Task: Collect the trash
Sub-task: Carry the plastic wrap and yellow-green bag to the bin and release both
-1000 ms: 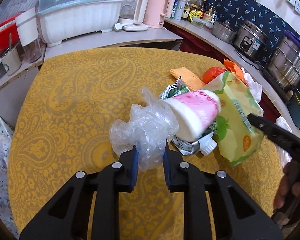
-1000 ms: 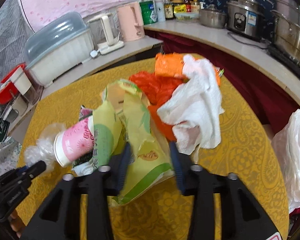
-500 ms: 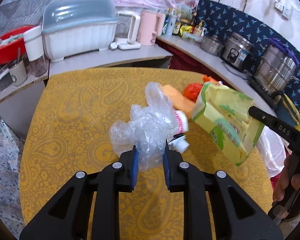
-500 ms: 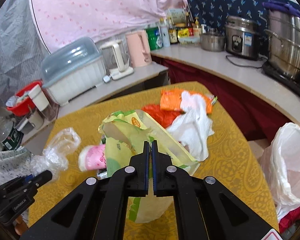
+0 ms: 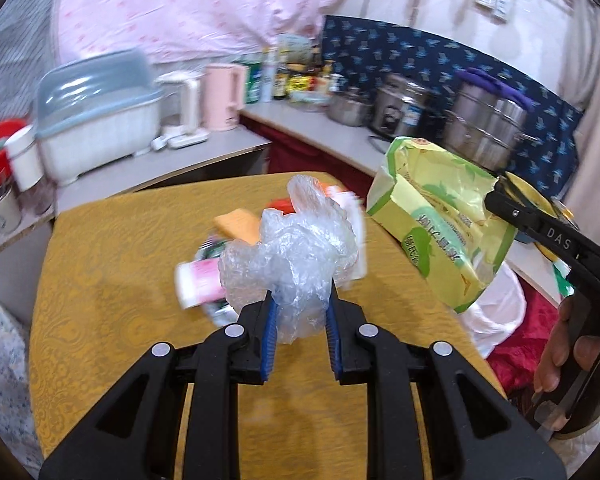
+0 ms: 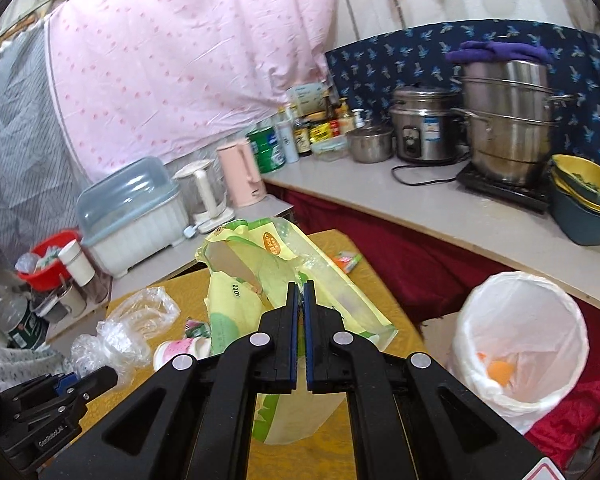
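Observation:
My left gripper [image 5: 300, 312] is shut on a crumpled clear plastic bag [image 5: 292, 248] and holds it above the yellow table [image 5: 112, 280]. My right gripper [image 6: 301, 292] is shut on a yellow-green snack bag [image 6: 252, 280], lifted off the table; this bag also shows in the left wrist view [image 5: 436, 220]. A pink paper cup [image 5: 198, 280] lies on its side on the table with an orange sponge [image 5: 236, 224] and other wrappers behind it. A bin lined with a white bag [image 6: 520, 340] stands right of the table, with orange scraps inside.
A counter [image 6: 440, 216] with steel pots [image 6: 508, 120], a rice cooker [image 6: 420, 128], kettles [image 6: 242, 176] and a dish box [image 6: 132, 216] runs behind the table. A red cloth [image 6: 588, 400] lies by the bin. A small orange wrapper [image 6: 346, 260] lies at the table's far edge.
Both grippers have risen with their loads. The right one closed on the snack bag, lifted it off the pile and swung right toward the bin. The pink cup stays lying on the table.

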A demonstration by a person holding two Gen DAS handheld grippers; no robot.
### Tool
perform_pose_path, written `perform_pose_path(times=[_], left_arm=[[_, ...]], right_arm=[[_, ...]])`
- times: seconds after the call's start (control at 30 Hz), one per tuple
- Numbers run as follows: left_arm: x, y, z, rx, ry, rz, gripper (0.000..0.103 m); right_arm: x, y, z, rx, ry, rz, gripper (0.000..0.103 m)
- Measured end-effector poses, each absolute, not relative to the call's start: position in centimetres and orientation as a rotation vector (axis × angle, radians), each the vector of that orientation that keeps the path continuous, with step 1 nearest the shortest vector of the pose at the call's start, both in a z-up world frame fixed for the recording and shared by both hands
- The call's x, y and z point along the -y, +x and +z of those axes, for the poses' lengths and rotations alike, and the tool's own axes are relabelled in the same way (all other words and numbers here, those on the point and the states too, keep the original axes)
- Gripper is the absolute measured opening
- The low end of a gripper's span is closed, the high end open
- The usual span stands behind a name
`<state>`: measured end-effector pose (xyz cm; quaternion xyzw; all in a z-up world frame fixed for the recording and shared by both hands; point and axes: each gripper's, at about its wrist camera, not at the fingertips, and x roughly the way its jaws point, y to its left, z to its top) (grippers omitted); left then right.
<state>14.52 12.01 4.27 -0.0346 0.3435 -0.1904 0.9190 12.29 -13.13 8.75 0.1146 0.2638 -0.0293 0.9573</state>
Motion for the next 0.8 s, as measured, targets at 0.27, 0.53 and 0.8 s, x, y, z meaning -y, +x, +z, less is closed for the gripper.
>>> perform_pose_path(times=[0.27,0.53,0.8], left_arm=[[-2.7,13.5,6.2,-0.681,-0.008,-0.537,0.020],[6.7,12.6,6.7,-0.686,0.049,-0.666,0.020],[15.1,12.4,5.3,-0.716,0.113,-0.758,0.020]], right_arm=[[21.2,8.0,9.5,-0.491,0.292,-0.199,0.003],[29.0,4.8,8.8,-0.476,0.336,-0.334,0.003],[35.3,3.3,6.6,-0.488,0.376,-0.429,0.003]])
